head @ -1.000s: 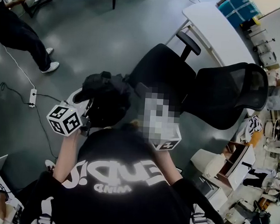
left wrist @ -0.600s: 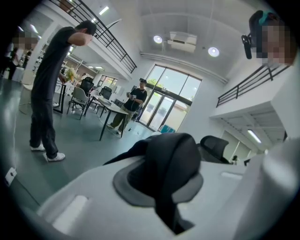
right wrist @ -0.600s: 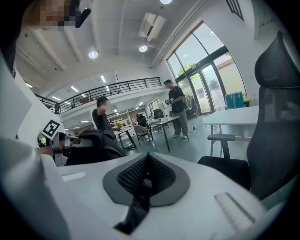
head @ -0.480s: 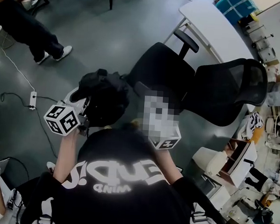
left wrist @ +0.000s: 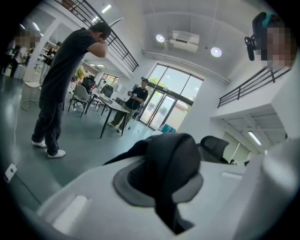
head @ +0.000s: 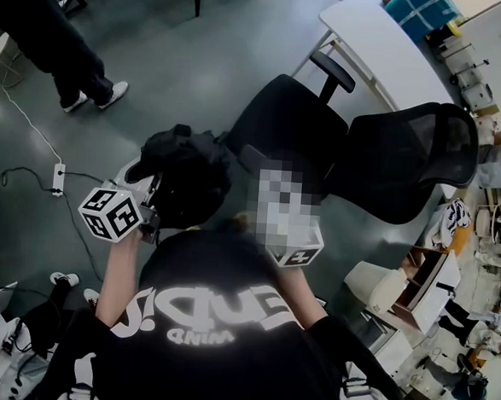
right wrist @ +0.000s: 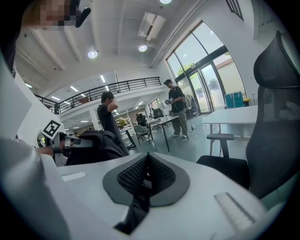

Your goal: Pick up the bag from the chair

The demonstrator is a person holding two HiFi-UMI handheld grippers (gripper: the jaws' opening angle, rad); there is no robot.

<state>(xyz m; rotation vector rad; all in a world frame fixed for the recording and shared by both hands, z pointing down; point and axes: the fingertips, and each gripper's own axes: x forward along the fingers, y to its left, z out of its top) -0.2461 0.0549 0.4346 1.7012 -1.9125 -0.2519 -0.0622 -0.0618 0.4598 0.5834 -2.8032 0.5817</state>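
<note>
Left gripper (head: 152, 198): close in front of the person's chest, marker cube toward the body; its jaws are clamped on a fold of black fabric that bulges over the pads.
Right gripper (right wrist: 146, 176): level with the left one, on the person's right; the ribbed pads (right wrist: 133, 177) are pressed together and nothing shows between them.
Bag (head: 188, 178): black and soft, hanging from the left jaws just beside the left edge of the seat, not lying on it.
Chair (head: 298, 130): black office chair, mesh back to the right, seat bare.
Floor (head: 184, 53): grey and glossy, a power strip (head: 60, 175) and cable at the left.
Table (head: 381, 50): white, beyond the chair.
Bystander (head: 47, 44): standing at the far left in dark clothes.
</note>
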